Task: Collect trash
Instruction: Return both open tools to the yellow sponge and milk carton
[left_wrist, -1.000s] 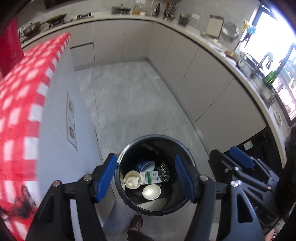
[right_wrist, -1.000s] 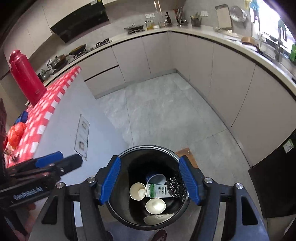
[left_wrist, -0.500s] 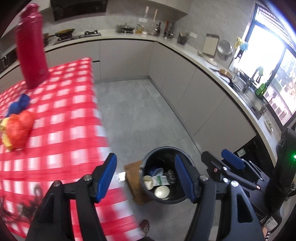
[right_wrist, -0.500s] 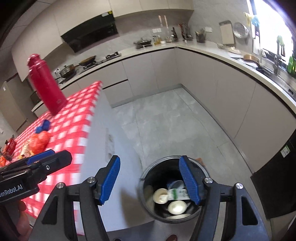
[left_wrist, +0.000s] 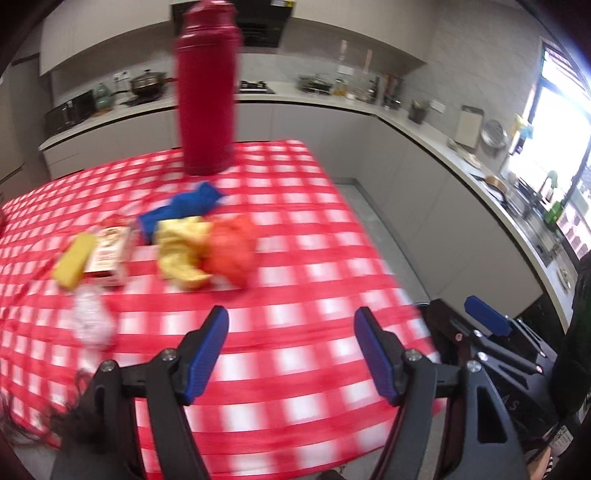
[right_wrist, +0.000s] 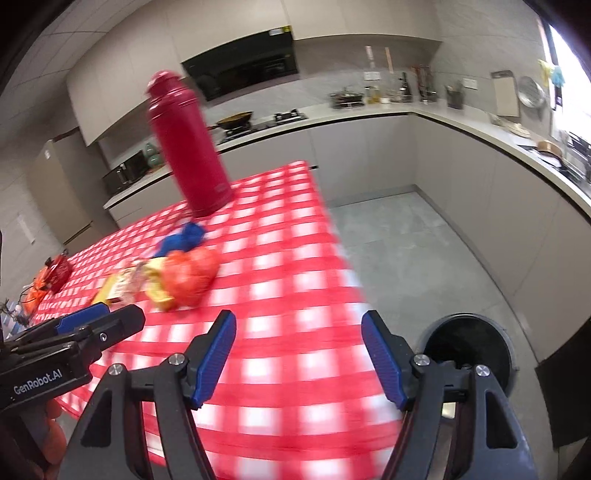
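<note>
left wrist, crumpled orange trash (left_wrist: 231, 254), blurred

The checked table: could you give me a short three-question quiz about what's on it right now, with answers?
1. True or false: the red flask stands upright on the checked tablecloth.
2. Which crumpled piece lies nearest the flask: A orange, B blue, C yellow?
3. What do the left gripper and right gripper hold?

Key
1. True.
2. B, the blue wrapper.
3. Nothing; both are open over bare cloth.
</note>
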